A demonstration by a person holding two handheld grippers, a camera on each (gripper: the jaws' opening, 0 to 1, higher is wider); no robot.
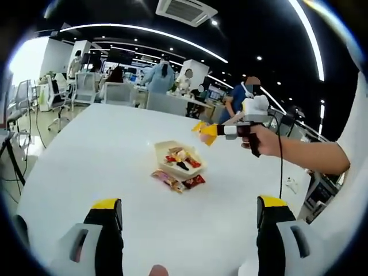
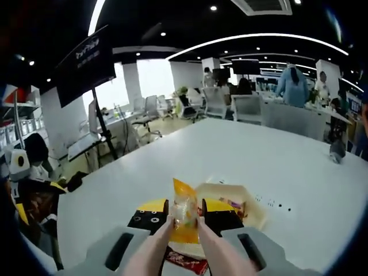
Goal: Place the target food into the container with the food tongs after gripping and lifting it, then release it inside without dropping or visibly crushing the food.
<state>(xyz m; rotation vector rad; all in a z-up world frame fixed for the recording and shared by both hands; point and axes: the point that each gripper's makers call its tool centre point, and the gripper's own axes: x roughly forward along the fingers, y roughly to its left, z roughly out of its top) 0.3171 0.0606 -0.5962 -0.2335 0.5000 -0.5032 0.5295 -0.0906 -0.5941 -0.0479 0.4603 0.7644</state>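
In the middle of the white bench, the cream-coloured container sits with several wrapped snacks already inside, and a few more snack packets lie on the bench surface touching its near side. The bench around them is broad and bare, its far edge running along a row of office chairs and its near edges well apart from the container, so there is plenty of open room on every side.

In the right gripper view, the right gripper holds a pair of pale food tongs, and the tongs' tips pinch an orange-yellow snack packet upright between them. The packet hangs just above the near rim of the container, with a red packet lying on the bench below it. The gripper's yellow-tipped jaws are closed against the tongs' arms. In the left gripper view the same gripper shows raised above the bench beyond the container, held by a hand.

The left gripper stands wide open, jaws far apart and holding nothing, low over the bench on the near side of the container.

Beyond the bench, people stand among desks in an open office.
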